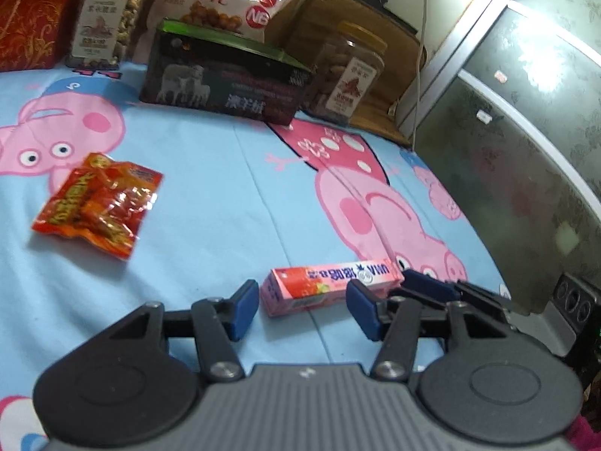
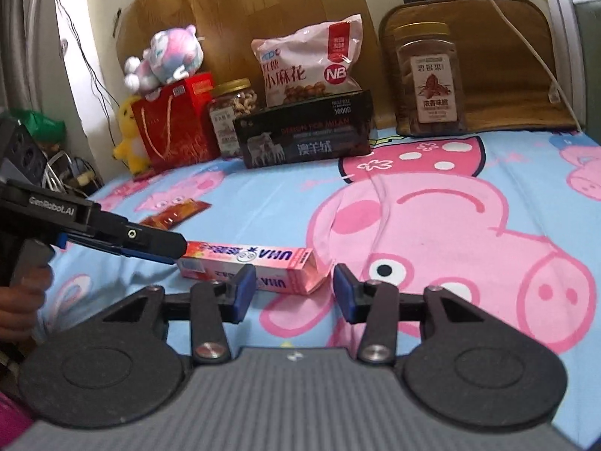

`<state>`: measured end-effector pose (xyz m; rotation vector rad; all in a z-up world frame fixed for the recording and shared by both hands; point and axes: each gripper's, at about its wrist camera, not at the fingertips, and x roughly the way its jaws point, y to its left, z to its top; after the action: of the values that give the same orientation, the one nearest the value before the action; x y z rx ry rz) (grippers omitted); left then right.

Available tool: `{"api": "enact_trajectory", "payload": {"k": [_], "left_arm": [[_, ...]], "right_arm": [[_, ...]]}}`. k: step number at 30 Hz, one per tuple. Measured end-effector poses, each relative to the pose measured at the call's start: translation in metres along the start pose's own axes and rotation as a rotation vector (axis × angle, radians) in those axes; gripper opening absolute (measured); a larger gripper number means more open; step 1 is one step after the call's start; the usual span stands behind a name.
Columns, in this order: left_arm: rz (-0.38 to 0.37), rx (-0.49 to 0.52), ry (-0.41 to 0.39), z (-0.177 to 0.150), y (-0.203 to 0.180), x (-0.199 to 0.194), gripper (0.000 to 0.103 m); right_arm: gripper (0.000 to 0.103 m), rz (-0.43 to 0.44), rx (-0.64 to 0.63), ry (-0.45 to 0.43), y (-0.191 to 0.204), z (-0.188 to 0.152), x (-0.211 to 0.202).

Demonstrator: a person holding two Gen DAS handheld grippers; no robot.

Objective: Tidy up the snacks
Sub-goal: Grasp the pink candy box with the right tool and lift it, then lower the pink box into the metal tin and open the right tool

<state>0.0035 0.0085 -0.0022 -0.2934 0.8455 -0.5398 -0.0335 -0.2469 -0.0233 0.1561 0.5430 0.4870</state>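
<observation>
A long pink candy box (image 1: 330,285) lies flat on the blue cartoon-pig bedsheet (image 1: 210,195). My left gripper (image 1: 303,310) stands open, its blue pads on either side of the box's near end without pressing it. From the right, my right gripper (image 1: 420,283) reaches toward the box's far end. In the right wrist view the same candy box (image 2: 248,263) lies just beyond my open right gripper (image 2: 293,293), its torn right end between the pads. My left gripper (image 2: 171,250) comes in from the left over the box's other end. An orange-red snack packet (image 1: 101,203) lies to the left.
Along the back stand a black box (image 2: 304,135), a pink snack bag (image 2: 308,64), two nut jars (image 2: 233,112) (image 2: 428,79), a red gift bag (image 2: 172,124) and plush toys (image 2: 165,56). A glass cabinet door (image 1: 526,131) borders the bed. A hand (image 2: 18,300) holds the left gripper.
</observation>
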Motion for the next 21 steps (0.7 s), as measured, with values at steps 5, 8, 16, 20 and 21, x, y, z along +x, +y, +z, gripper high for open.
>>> {"api": "enact_trajectory", "payload": {"k": [5, 8, 16, 20, 21], "left_arm": [[0.009, 0.022, 0.019, -0.001, -0.005, 0.009, 0.040], [0.022, 0.039, 0.015, -0.001, -0.008, 0.006, 0.040], [0.057, 0.089, -0.071, 0.033, -0.011, -0.018, 0.040], [0.098, 0.129, -0.109, 0.067, -0.014, -0.020, 0.040], [0.106, 0.144, -0.124, 0.075, -0.015, -0.020, 0.040]], "right_arm": [[0.039, -0.008, -0.026, 0.016, 0.005, 0.001, 0.006], [0.035, -0.018, -0.048, -0.010, 0.011, 0.006, 0.002], [0.033, -0.003, -0.108, -0.045, 0.018, 0.040, 0.020], [0.033, -0.004, -0.145, -0.095, 0.015, 0.071, 0.033], [0.033, -0.004, -0.152, -0.112, 0.014, 0.081, 0.036]]}}
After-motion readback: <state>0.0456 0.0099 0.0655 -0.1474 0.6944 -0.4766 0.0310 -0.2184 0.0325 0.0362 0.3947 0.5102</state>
